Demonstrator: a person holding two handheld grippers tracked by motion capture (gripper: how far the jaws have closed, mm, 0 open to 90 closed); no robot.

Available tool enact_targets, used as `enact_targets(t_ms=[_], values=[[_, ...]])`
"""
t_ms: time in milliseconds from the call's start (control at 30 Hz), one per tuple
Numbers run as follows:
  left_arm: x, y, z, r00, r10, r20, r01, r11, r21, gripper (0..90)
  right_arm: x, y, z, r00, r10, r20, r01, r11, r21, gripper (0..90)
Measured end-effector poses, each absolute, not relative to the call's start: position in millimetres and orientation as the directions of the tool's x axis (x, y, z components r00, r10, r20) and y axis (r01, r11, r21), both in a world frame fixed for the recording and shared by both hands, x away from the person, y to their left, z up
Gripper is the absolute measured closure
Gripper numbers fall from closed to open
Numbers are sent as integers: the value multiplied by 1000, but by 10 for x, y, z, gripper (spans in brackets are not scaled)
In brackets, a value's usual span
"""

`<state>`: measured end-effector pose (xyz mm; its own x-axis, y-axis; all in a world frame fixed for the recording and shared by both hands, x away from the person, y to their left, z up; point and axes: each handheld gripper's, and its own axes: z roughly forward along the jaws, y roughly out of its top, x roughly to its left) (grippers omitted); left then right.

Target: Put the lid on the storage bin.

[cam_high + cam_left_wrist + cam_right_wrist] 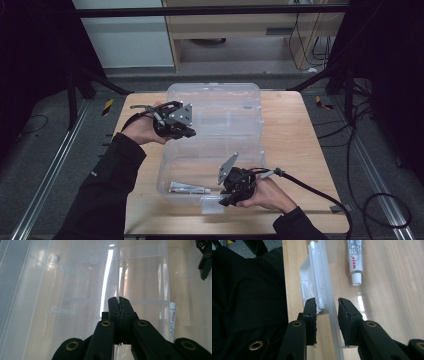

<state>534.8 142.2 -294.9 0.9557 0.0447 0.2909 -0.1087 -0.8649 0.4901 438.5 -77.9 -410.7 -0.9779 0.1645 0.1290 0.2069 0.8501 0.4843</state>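
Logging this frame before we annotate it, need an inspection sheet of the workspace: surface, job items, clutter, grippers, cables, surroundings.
Surface: wooden table, bare wood around the box.
Job's things: clear plastic box, open, lid folded back toward the far edge; white tube lying flat in the near compartment; latch tab on the near wall.
Clutter: nothing seen.
Grippers: left gripper shut on a thin clear wall of the box; right gripper open, jaws straddling the near wall beside the latch.
Cables: black cable trails from the right gripper off the table's right edge; more loose on the floor.
Surroundings: dark curtains, metal frame rails, wooden cabinet behind.
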Motion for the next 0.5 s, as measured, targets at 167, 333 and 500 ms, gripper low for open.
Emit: enact_targets(t_ms=[167, 333, 500], values=[[5218, 1422, -2942, 951, 37, 308, -120, -871, 477, 897, 4379, -780, -4108, -979, 162, 124, 202, 850, 487, 687], [5108, 1437, -2955, 949, 39, 313, -123, -868, 481, 897, 4367, -781, -4104, -978, 168, 122, 207, 850, 484, 687], [5029, 1452, -2959, 950, 27, 312, -133, -869, 477, 897, 4364, -780, -4104, -979, 166, 121, 204, 850, 485, 686]])
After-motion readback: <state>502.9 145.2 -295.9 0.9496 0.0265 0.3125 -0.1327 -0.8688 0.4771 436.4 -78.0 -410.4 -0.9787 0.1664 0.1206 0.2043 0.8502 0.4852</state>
